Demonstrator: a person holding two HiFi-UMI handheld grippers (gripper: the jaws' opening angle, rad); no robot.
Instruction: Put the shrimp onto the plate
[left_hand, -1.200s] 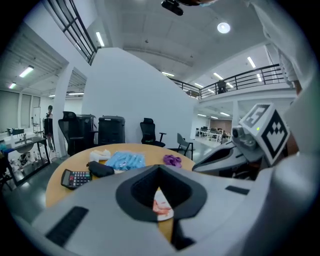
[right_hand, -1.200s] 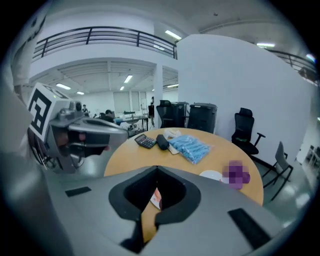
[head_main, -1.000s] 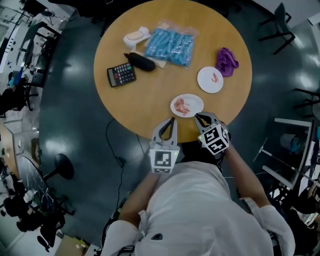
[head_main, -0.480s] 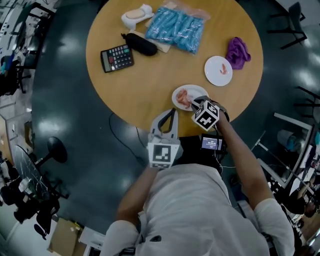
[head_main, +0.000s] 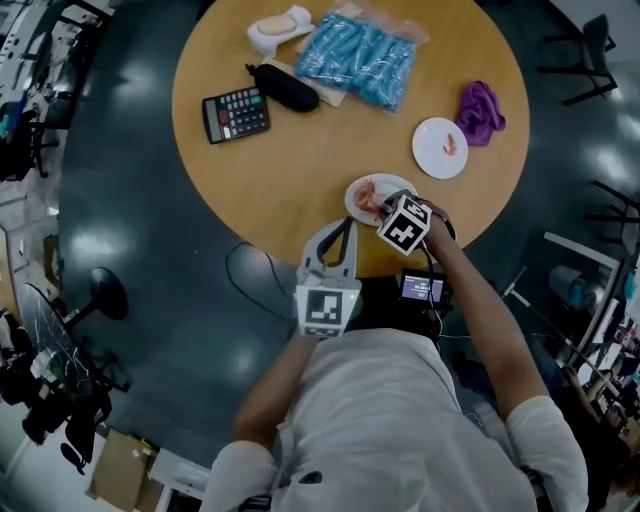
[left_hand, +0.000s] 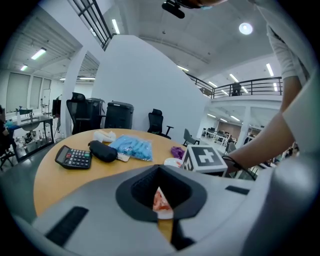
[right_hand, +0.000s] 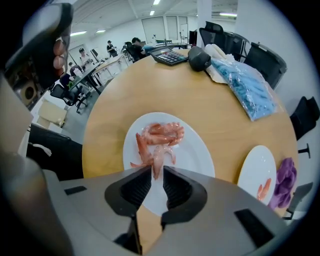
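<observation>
Right gripper (right_hand: 156, 176) pointed steeply down over the near plate (right_hand: 200, 152). Its jaws had just been opening and stood apart astride the tail of one shrimp (right_hand: 157, 161) at the heap's edge, pads not pressing it. Judged as the approach to a pick bound for the far plate (right_hand: 256, 167), which already bore a lone shrimp (right_hand: 263, 189). Left gripper (left_hand: 161, 199) idled at the table (head_main: 300, 150) edge, jaws together, empty. Only the right gripper view showed the straddle; in the head view the marker cube (head_main: 405, 224) hid it.

We find the shrimp heap (head_main: 367, 196) on the near plate (head_main: 351, 204) at centre; the far plate (head_main: 432, 160) lies upper right; the calculator (head_main: 235, 115) upper left.
</observation>
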